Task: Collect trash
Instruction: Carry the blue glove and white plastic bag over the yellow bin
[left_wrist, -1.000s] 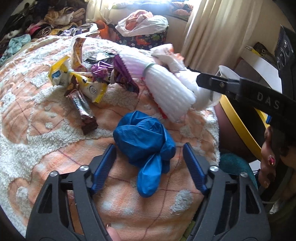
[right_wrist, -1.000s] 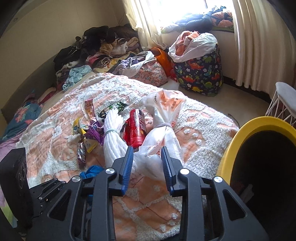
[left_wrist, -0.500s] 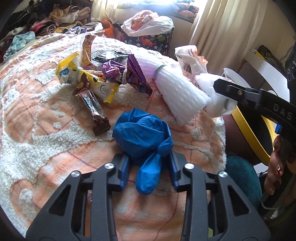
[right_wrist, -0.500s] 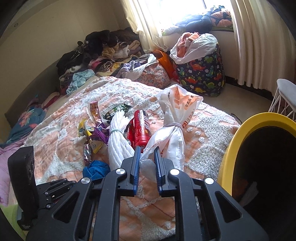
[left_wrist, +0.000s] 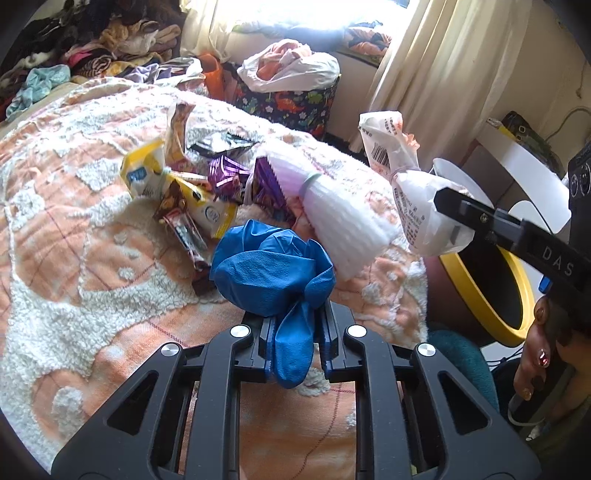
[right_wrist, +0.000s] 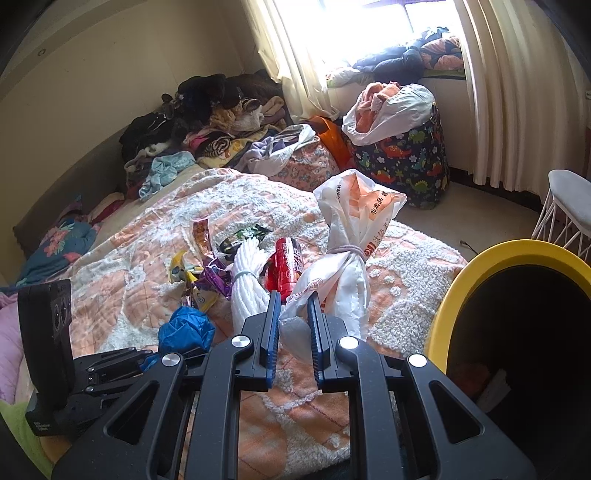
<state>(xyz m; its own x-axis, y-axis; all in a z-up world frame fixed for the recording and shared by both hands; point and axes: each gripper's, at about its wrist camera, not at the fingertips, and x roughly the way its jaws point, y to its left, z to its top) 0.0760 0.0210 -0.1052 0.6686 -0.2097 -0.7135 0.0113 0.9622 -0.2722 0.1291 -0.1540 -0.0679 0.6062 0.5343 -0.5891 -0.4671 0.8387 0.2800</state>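
Covering the bed, a peach-and-white tufted blanket (left_wrist: 92, 266) carries scattered wrappers (left_wrist: 177, 199); laundry lines the far wall. Left gripper (left_wrist: 293, 332) jaws, just closed, clamp a blue glove (left_wrist: 266, 273). Right gripper (right_wrist: 291, 325) jaws pinch a tied white bag (right_wrist: 347, 266) printed with orange Chinese characters, beside a yellow-rimmed bin (right_wrist: 465, 280). "DAS" marks one gripper arm.

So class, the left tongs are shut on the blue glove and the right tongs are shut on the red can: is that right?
Only partly. The left tongs do clamp the blue glove, but the right wrist view shows the right tongs shut on the tied white plastic bag; the red can lies untouched.
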